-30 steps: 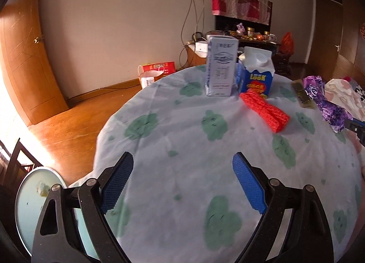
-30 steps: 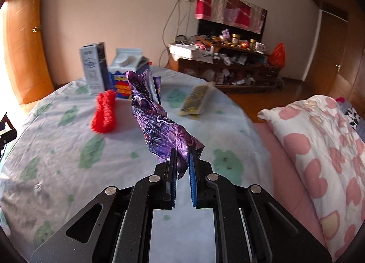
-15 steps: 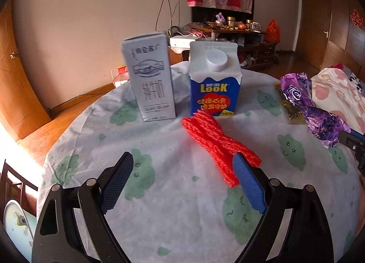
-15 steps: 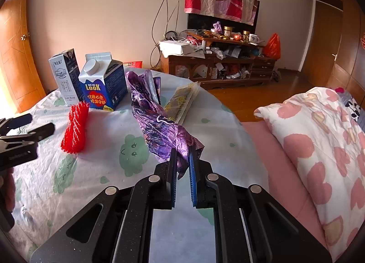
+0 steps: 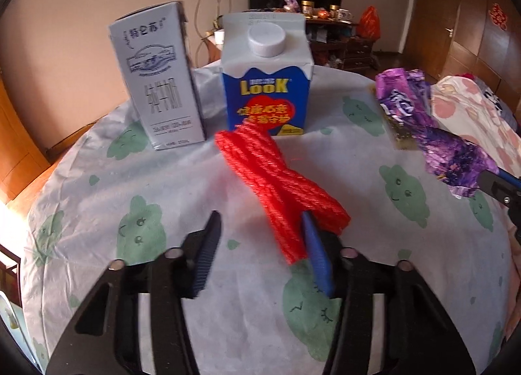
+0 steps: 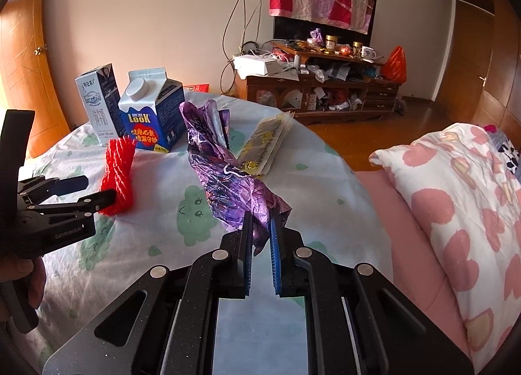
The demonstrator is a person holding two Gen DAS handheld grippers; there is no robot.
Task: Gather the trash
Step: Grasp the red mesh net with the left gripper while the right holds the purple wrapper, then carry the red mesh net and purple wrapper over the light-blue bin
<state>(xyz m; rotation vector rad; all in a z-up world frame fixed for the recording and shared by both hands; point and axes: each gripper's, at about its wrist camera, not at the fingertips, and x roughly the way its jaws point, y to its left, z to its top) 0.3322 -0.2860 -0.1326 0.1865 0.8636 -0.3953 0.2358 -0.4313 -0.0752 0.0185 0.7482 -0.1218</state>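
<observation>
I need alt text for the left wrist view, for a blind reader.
The left gripper, jaws just closing, straddles the near end of a red mesh bundle on a round table; two cartons stand behind.

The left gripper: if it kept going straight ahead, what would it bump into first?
Probably the red mesh net bundle, already between the closing left gripper fingers; behind it stands the blue LOOK carton.

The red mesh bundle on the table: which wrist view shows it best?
The left wrist view shows it best: the red mesh bundle lies close and central, its whole twisted length visible, near end at the left gripper, whose fingers have just been closing. The right wrist view shows it small, end-on, at the frame's left.
</observation>
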